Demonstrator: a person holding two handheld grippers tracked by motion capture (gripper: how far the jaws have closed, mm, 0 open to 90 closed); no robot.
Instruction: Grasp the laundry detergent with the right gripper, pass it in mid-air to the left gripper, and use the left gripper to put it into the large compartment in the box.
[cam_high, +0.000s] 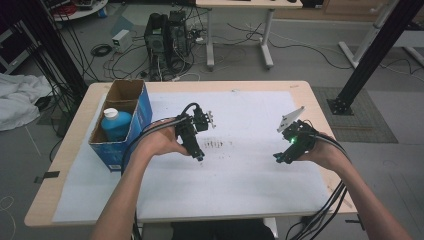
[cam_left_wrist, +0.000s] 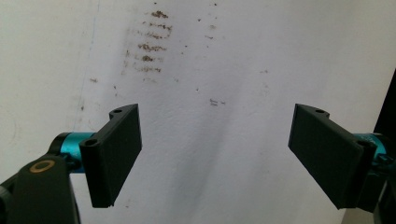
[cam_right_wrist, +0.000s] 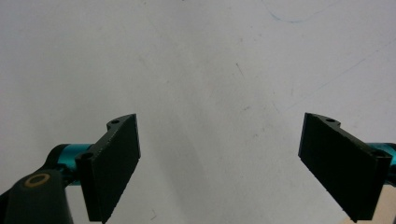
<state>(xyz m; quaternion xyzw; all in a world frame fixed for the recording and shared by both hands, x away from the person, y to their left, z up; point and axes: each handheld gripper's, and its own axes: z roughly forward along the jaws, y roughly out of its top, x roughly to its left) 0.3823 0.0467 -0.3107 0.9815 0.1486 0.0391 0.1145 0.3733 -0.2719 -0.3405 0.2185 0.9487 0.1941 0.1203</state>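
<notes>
Both tools idle over the white sheet. Left tool (cam_left_wrist: 215, 154) — jaws spread, nothing between; right tool (cam_right_wrist: 219, 163) same. Likely target: bottle (cam_high: 116, 124), upright in the box (cam_high: 142, 107) at the surface's left edge. Approach from above, jaws wide. Left gripper view resolves brown smears (cam_left_wrist: 149, 42); high view shows the box.

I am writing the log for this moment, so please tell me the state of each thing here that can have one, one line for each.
Left gripper: jaws wide open, holding nothing, over the stained part of the sheet.
Right gripper: jaws wide open, holding nothing.
Cardboard box: open at the top, upright on the table's left side.
Blue bottle: upright inside the box, white cap on.
White sheet: flat, with brown stains near the middle.
</notes>
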